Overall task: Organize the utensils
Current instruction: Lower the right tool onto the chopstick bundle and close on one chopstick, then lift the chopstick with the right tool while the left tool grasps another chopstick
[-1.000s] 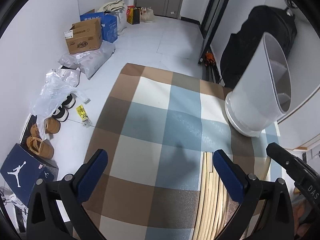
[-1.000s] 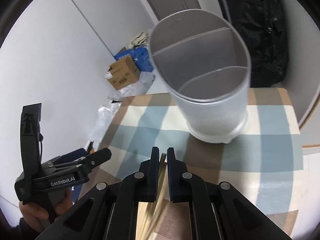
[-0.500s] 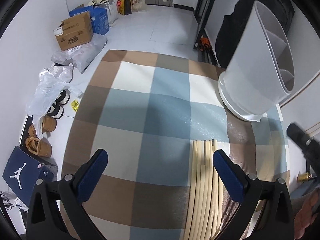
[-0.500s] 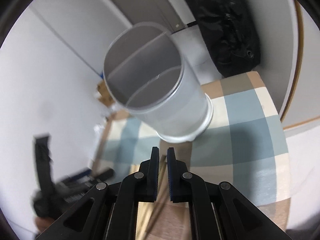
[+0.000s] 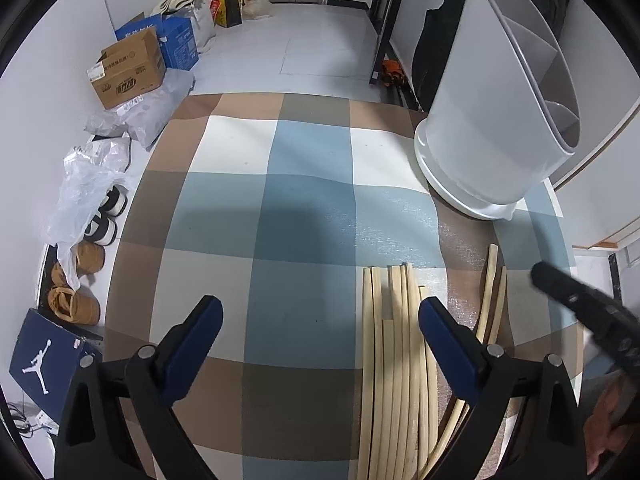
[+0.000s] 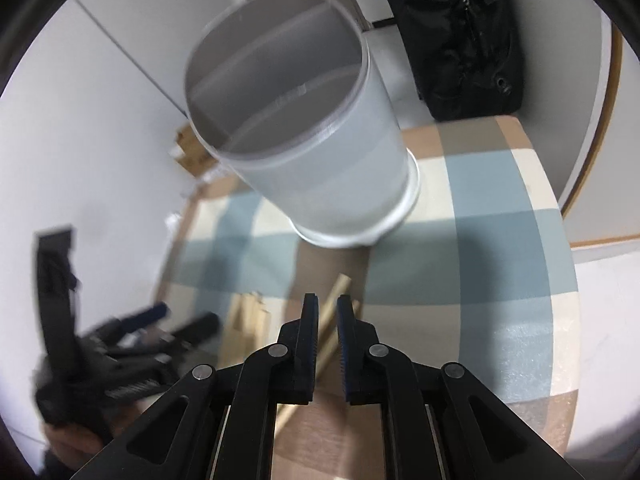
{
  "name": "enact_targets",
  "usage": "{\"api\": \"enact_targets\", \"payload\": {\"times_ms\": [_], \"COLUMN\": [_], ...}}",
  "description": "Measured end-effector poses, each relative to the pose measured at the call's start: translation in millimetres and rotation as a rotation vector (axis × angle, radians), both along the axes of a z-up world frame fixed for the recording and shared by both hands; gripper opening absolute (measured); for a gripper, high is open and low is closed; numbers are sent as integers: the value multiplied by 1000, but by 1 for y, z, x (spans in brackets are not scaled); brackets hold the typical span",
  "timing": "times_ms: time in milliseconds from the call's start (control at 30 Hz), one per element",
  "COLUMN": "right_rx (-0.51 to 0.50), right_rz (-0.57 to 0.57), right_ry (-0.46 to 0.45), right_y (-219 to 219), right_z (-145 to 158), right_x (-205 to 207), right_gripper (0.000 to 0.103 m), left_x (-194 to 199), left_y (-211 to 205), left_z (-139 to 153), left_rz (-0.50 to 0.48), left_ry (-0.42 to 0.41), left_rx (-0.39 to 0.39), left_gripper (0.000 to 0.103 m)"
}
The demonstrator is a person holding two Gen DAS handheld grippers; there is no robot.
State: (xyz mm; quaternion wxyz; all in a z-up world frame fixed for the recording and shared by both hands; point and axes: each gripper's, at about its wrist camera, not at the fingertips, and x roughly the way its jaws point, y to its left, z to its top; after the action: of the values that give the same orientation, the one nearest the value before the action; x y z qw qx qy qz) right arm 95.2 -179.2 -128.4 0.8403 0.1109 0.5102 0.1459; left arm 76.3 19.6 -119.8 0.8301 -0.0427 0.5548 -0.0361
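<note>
A bundle of pale wooden chopsticks [image 5: 394,360] lies on the checked tablecloth [image 5: 300,200]. My left gripper [image 5: 320,312] hangs over the cloth, wide and closing; the bundle's left sticks lie below, just inside its right finger, untouched. Two more chopsticks [image 5: 494,292] angle out to the right of the bundle. My right gripper [image 6: 328,308] is shut on these two chopsticks [image 6: 332,308], its jaws starting to open, the sticks' far ends low over the cloth. The white divided utensil holder [image 5: 480,120] [image 6: 320,160] stands upright beyond, empty as far as I see.
The table's round edge curves close on the left and right. A black bag [image 6: 464,40] rests behind the holder. On the floor at the left are cardboard boxes [image 5: 128,68], plastic bags, shoes [image 5: 76,296] and a blue shoebox [image 5: 44,356]. A hand [image 5: 608,432] holds the right gripper.
The left view has tipped down and more of the bundle shows. The right gripper has sunk toward the table with its two chopsticks, now seen beside the bundle. Its pads stand slightly further apart.
</note>
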Motion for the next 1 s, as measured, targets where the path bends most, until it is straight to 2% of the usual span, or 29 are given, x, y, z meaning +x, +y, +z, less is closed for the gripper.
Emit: {"api": "enact_targets", "payload": {"times_ms": [167,300,667,767,867,1000], "right_rx": [30,-18,-234,-200,-98,-24], "right_rz": [-20,-17,34,-2,-48,-88], "right_ry": [70,115,43,54,50,-32], "right_y": [-3,6,44,39,21,0], "right_z": [-13,-26,-23,-24,-19,3], "right_x": [8,12,15,17,17,6], "right_gripper": [10,11,11,4,3,3], "left_x": [0,1,-2,-2,-2,-3], "left_y": [6,11,6,8,10,1], "left_z": [0,1,12,14,17,21], "left_rz": [20,40,22,26,33,8], "left_ry": [4,3,-56,-66,-83,-105], "left_rx": [-28,-50,-19,-22,-37,-53], "left_gripper": [96,96,96,96,96,96]}}
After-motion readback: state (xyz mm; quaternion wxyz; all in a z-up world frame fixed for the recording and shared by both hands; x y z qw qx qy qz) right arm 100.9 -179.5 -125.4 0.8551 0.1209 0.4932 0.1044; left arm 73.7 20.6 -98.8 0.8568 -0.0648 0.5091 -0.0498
